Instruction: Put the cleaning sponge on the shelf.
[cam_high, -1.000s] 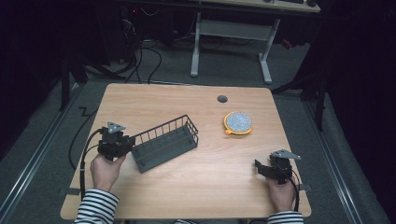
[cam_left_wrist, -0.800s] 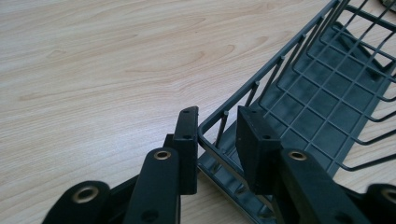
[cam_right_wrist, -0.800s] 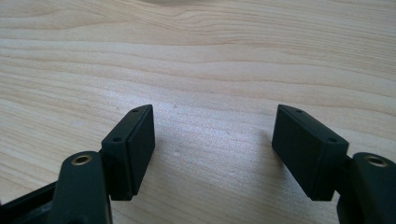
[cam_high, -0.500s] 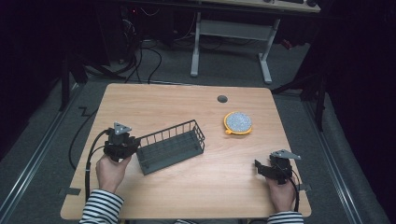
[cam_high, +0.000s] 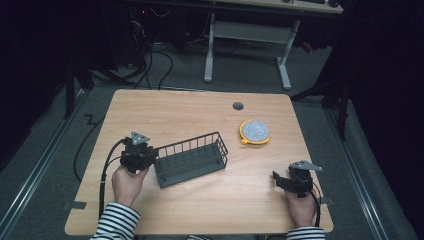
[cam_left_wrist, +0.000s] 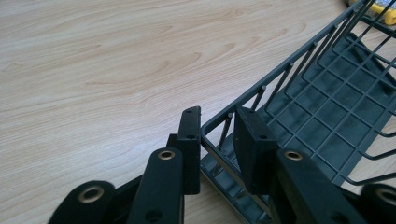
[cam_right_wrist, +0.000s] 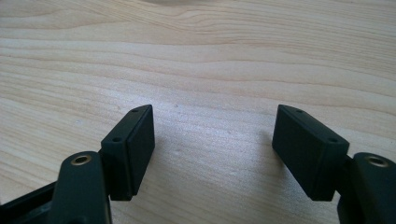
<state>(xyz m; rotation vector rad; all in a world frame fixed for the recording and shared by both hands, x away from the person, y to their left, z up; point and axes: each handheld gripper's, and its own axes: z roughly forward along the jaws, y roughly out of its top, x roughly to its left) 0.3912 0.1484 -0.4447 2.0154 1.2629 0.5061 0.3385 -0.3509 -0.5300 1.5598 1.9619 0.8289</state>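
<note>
Bright, evenly lit tabletop (cam_high: 200, 210) amid dark surroundings (close views slightly soft)

We see a table (cam_high: 200, 112) of pale wood with clear grain and a smooth, faintly satin finish. The basket (cam_high: 192, 159) is thin metal wire coated in matt dark grey. The left gripper (cam_left_wrist: 218, 140) and right gripper (cam_right_wrist: 214, 149) look like matt black plastic, with small brassy metal rivets.
</note>
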